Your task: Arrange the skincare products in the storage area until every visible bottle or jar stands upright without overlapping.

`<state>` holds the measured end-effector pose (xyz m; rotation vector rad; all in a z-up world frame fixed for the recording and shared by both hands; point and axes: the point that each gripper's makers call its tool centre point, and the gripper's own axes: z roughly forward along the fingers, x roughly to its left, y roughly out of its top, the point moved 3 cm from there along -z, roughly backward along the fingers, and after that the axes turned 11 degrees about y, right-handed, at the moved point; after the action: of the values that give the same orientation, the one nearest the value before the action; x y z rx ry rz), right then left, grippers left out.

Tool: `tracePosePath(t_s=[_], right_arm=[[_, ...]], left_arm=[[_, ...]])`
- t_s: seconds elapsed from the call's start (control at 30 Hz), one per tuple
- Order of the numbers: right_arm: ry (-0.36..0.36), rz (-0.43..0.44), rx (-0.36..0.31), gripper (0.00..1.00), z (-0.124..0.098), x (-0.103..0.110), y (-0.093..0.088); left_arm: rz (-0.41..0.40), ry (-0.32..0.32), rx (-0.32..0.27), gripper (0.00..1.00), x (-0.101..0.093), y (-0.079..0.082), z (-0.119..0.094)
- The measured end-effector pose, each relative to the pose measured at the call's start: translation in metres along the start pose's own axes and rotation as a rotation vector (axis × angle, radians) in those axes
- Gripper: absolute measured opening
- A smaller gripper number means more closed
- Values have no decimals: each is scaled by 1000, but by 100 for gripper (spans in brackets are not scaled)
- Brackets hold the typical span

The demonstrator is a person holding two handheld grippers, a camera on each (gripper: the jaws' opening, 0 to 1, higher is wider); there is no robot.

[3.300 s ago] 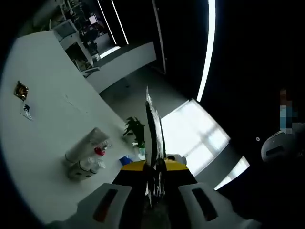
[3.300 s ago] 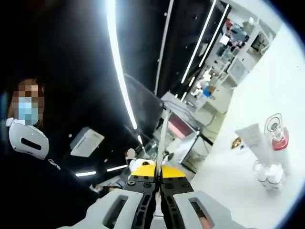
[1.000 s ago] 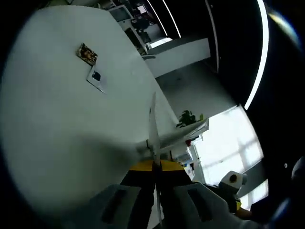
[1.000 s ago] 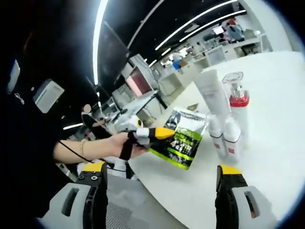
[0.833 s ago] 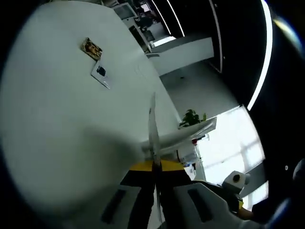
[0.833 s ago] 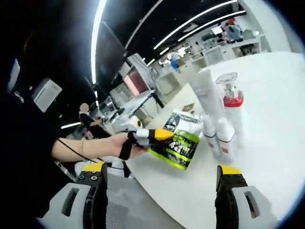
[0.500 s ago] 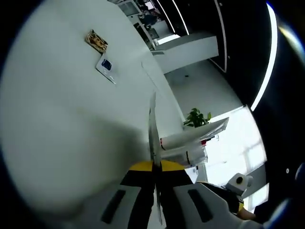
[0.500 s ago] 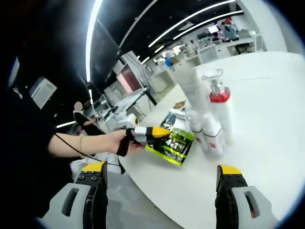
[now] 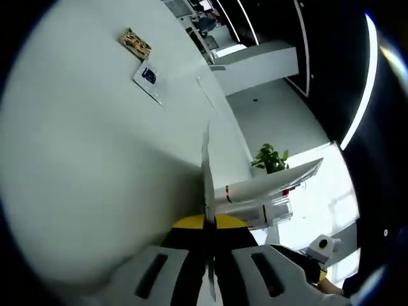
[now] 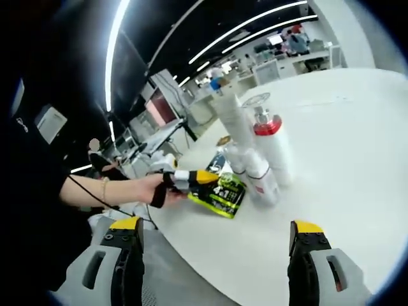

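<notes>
- A white counter [image 10: 357, 146] in a dim office carries upright skincare bottles [image 10: 258, 156].
- The left hand-held gripper [image 10: 207, 178] clamps a green pouch [image 10: 223, 191] beside them.
- The right hand-held gripper [image 10: 213, 255] gapes wide.

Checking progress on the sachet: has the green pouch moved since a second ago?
Yes. The green pouch, pinched by the left gripper, now sits closer to the bottles.

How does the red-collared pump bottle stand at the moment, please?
Upright: the red-collared pump bottle stands on the white table, clear cap uppermost, among the other products.
</notes>
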<state>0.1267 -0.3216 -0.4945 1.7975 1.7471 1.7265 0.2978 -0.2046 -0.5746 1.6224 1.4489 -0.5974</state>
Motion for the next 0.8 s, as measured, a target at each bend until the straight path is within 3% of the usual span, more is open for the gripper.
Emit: tracePosePath(t_s=[0.63, 0.8], right_arm=[[-6, 11, 5, 99, -1, -3, -3], [-2, 10, 11, 99, 0, -3, -4]], left_arm=[[51, 17, 14, 0, 3, 0, 4], [95, 22, 18, 14, 3, 1, 5]])
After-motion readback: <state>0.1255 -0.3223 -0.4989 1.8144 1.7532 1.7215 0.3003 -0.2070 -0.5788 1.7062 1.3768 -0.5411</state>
